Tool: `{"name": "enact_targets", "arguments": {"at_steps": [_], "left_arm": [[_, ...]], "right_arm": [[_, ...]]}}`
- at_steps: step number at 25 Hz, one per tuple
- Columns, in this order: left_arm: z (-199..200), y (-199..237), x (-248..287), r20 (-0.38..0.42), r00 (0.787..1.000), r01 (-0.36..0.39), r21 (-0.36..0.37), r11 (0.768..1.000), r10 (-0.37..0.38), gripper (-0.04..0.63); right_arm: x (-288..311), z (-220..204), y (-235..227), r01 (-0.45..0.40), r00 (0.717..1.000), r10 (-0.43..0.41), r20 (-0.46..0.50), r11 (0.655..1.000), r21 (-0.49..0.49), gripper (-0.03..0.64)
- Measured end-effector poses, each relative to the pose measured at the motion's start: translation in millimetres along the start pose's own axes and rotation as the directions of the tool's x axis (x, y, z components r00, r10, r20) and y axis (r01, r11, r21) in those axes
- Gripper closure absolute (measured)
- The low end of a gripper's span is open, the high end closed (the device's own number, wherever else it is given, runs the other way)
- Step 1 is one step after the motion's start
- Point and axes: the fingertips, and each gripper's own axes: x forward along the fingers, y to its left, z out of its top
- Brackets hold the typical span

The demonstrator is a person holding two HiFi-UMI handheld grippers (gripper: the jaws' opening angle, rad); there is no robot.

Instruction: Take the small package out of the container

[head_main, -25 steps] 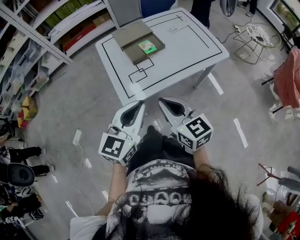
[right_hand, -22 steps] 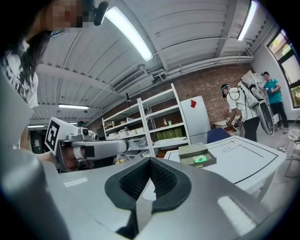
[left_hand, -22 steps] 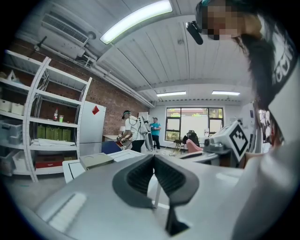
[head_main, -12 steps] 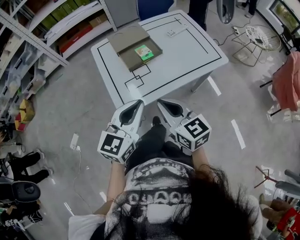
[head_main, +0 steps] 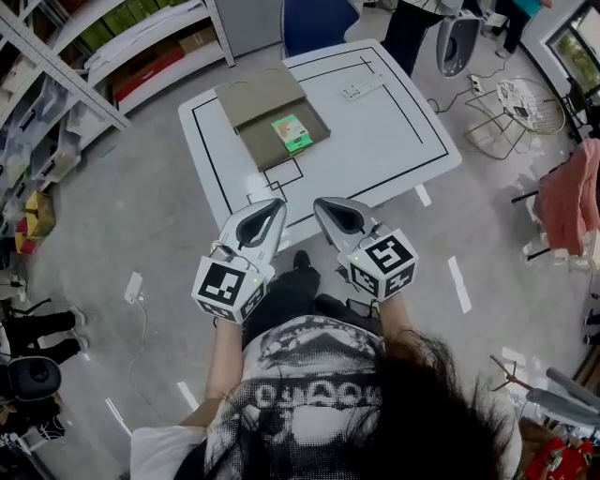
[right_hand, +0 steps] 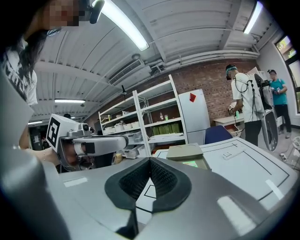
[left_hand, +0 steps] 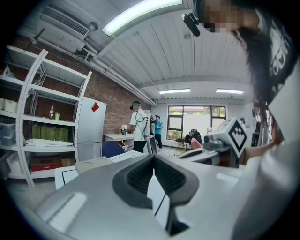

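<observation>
Two claws closed, empty: left claw [head_main: 270, 208], right claw [head_main: 328, 208]. Small package [head_main: 292, 132] lies inside the container [head_main: 265, 149] on the bench [head_main: 394, 122], well ahead. Risk: reaching in unopened would shove package against wall.

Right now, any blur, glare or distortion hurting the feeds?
Head view: evenly lit and sharp, mild bowing toward the edges, green package on the table clear. Left gripper view: heavy fisheye, dark corners, ceiling light blown out, foreground soft. Right gripper view: same fisheye, ceiling strip bright, table readable.
</observation>
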Motion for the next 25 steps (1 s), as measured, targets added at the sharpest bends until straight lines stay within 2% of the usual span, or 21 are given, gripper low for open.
{"name": "enact_targets", "arguments": {"at_steps": [13,20,25], "left_arm": [[-6,79,52,-0.025,1.0,-0.015,-0.044,0.999,0.014,0.595],[-10,94,65,-0.018,1.0,-0.005,-0.052,0.999,0.004,0.595],[-7,98,62,-0.009,1.0,-0.021,-0.066,0.998,0.02,0.595]], "right_arm": [[87,0,-58,0.003,0.994,-0.003,-0.113,1.0,0.002,0.62],[116,-13,-83,0.024,0.986,-0.024,-0.166,1.0,0.0,0.617],[135,-25,-96,-0.005,0.97,-0.006,-0.243,0.999,-0.042,0.601]]}}
